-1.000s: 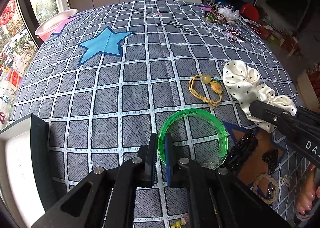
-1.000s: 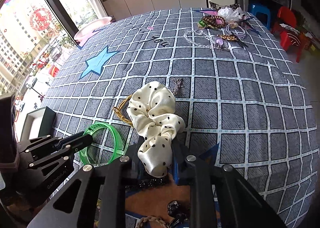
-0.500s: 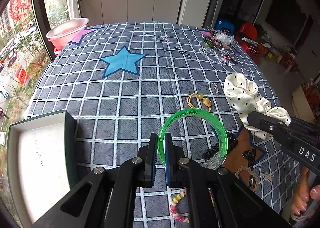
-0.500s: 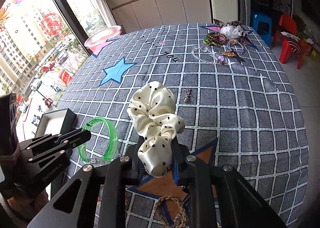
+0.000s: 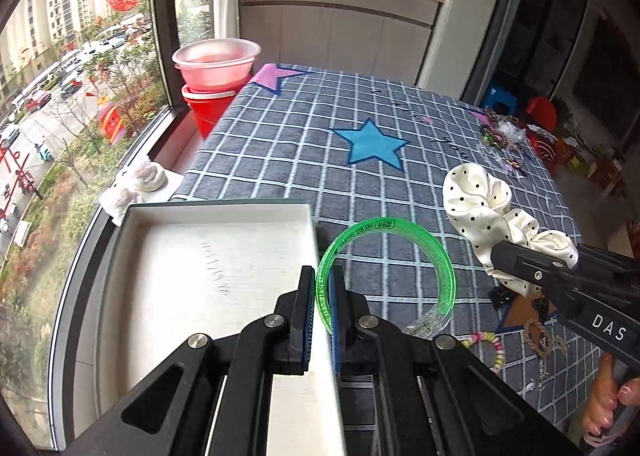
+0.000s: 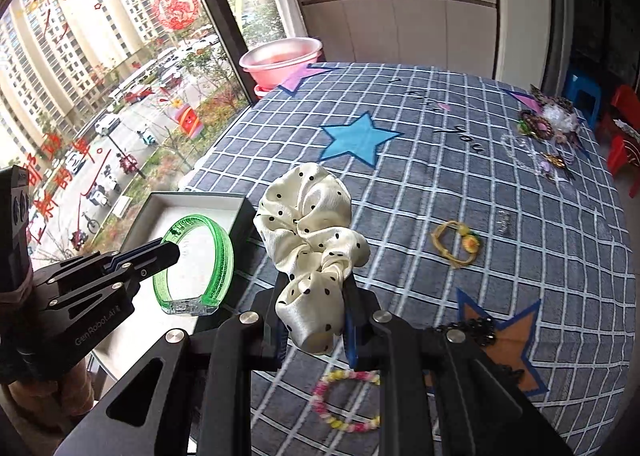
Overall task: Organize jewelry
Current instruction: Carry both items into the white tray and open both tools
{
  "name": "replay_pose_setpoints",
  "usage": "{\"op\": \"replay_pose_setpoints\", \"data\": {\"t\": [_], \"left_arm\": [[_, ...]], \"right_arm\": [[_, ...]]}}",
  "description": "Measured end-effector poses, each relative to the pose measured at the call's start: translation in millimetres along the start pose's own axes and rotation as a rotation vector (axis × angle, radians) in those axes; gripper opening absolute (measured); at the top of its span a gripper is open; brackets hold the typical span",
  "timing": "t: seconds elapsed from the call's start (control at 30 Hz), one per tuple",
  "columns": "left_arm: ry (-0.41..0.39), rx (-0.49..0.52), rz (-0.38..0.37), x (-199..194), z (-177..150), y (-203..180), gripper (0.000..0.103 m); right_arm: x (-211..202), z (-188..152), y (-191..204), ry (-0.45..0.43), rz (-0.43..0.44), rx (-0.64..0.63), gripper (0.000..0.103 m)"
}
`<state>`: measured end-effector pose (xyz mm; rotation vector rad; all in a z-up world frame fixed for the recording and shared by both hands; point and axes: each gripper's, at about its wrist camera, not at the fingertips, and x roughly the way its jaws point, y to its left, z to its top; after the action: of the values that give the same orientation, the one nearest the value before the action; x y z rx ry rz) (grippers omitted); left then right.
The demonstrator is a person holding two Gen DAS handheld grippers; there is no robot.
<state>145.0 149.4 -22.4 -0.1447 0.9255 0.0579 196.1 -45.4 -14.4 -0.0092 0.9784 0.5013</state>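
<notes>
My left gripper (image 5: 321, 298) is shut on a clear green bangle (image 5: 442, 256), held in the air by the right wall of an open white box (image 5: 208, 252). In the right wrist view the left gripper (image 6: 170, 252) holds the bangle (image 6: 222, 256) over the box (image 6: 192, 204). My right gripper (image 6: 314, 310) is shut on a cream polka-dot scrunchie (image 6: 308, 216), raised above the checked cloth just right of the box. The scrunchie (image 5: 480, 200) and right gripper (image 5: 498, 256) also show in the left wrist view.
On the cloth lie a yellow hair tie (image 6: 458, 242), a pastel bead bracelet (image 6: 346, 402), black beaded pieces (image 6: 476, 326) and a pile of jewelry (image 6: 548, 128) at the far right. Pink basins (image 5: 216, 64) stand by the window beyond the table.
Both grippers have risen and swung left with their loads. The green bangle has come from over the cloth to the white box; the scrunchie follows to its right.
</notes>
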Motion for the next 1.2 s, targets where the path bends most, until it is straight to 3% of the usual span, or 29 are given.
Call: {"op": "replay_pose_setpoints", "data": {"t": [0.23, 0.5, 0.8, 0.97, 1.2], "left_arm": [[0.005, -0.101, 0.107, 12, -6, 67, 0.015], [0.054, -0.173, 0.194, 49, -6, 115, 0.015], [0.120, -0.157, 0.238, 82, -7, 125, 0.015], [0.133, -0.127, 0.268, 90, -6, 122, 0.015], [0.154, -0.102, 0.278, 93, -7, 117, 0.015]], "right_arm": [[47, 14, 68, 0.067, 0.065, -0.088, 0.023], [106, 28, 114, 0.156, 0.086, -0.148, 0.023], [171, 37, 129, 0.252, 0.051, -0.180, 0.023], [181, 38, 130, 0.260, 0.026, -0.197, 0.024], [178, 37, 134, 0.264, 0.024, -0.197, 0.037]]}}
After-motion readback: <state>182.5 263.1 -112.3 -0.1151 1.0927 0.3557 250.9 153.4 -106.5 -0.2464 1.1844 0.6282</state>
